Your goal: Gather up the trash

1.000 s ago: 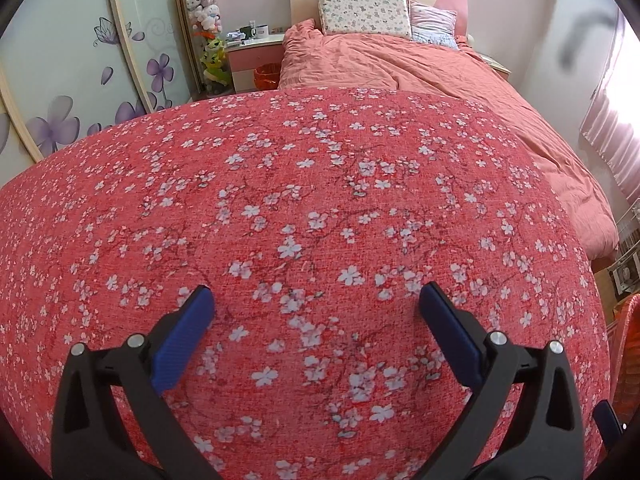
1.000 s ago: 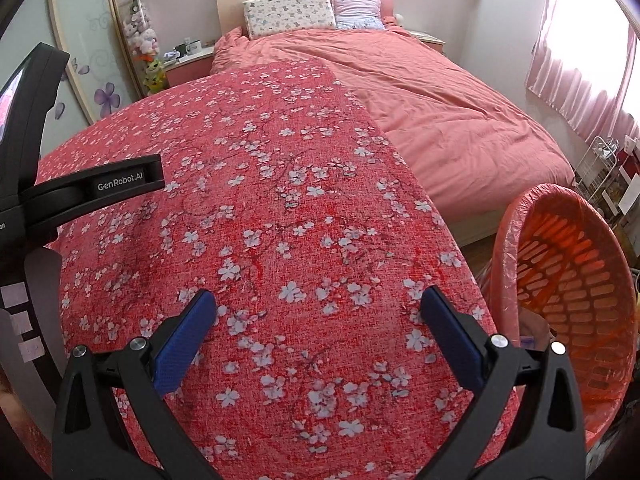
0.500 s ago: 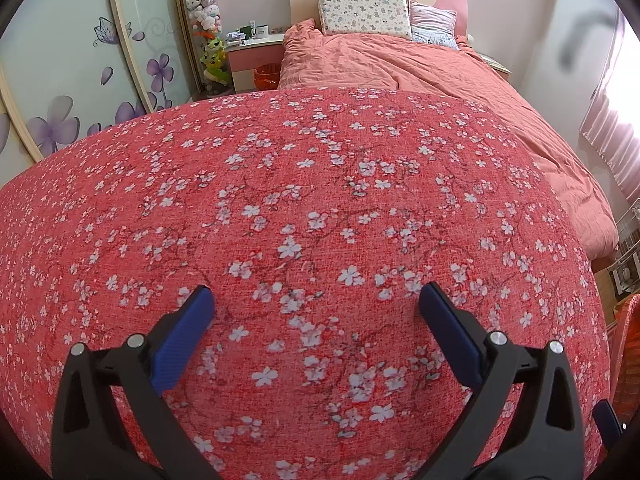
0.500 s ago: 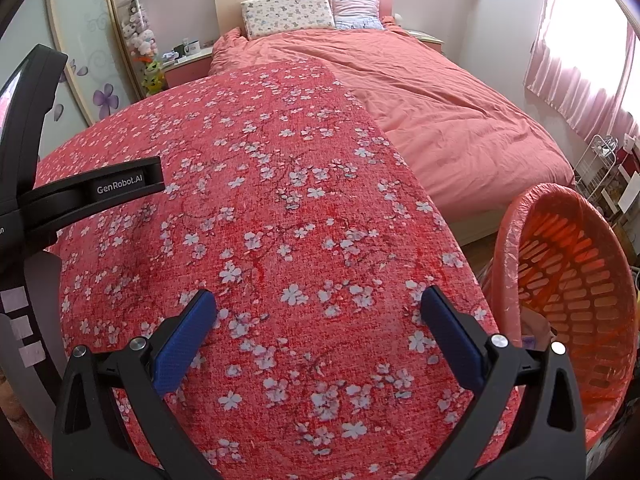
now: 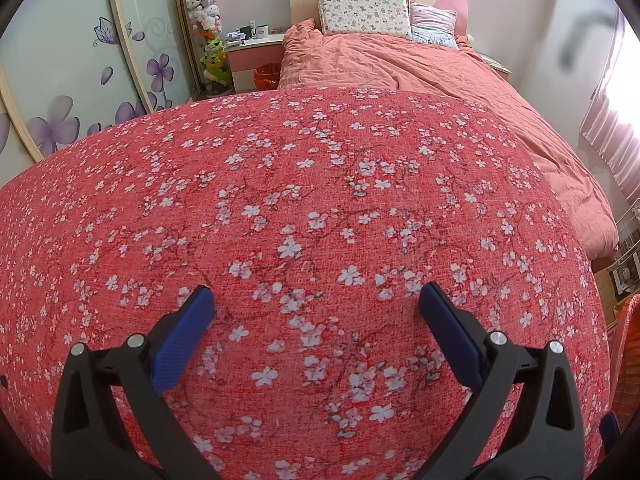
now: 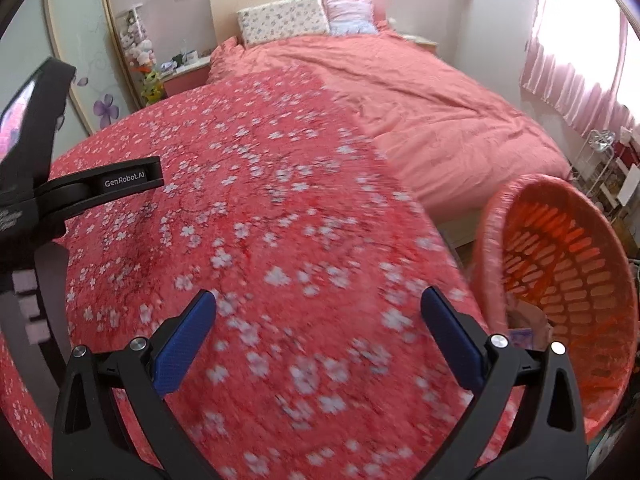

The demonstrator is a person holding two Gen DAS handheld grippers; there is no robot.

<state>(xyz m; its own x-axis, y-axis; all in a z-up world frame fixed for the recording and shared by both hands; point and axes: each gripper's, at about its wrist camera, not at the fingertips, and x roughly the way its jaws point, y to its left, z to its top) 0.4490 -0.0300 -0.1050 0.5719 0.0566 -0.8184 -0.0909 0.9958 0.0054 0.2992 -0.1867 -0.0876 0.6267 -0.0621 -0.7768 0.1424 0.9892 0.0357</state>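
My left gripper (image 5: 314,300) hangs open over the red flower-print cloth (image 5: 304,208), nothing between its blue pads. My right gripper (image 6: 318,304) is open too, above the same cloth (image 6: 248,216). An orange slotted waste basket (image 6: 576,264) stands off the cloth's right edge, just right of my right gripper; a few scraps lie at its bottom (image 6: 524,326). A sliver of that basket (image 5: 628,344) shows at the right edge of the left wrist view. The left gripper's black body (image 6: 60,196) juts in from the left of the right wrist view. No loose trash shows on the cloth.
A bed with a pink quilt (image 5: 420,68) and two pillows (image 5: 364,14) lies beyond the cloth. A nightstand (image 5: 252,56) with a small orange bin (image 5: 266,76) below it stands at the back left beside a wardrobe with flower decals (image 5: 80,80). Pink curtains (image 6: 576,72) and a wire rack (image 6: 600,160) are on the right.
The right wrist view has swung and is now motion-blurred; the basket sits a little lower and nearer. The left gripper has not moved. Both stay open.
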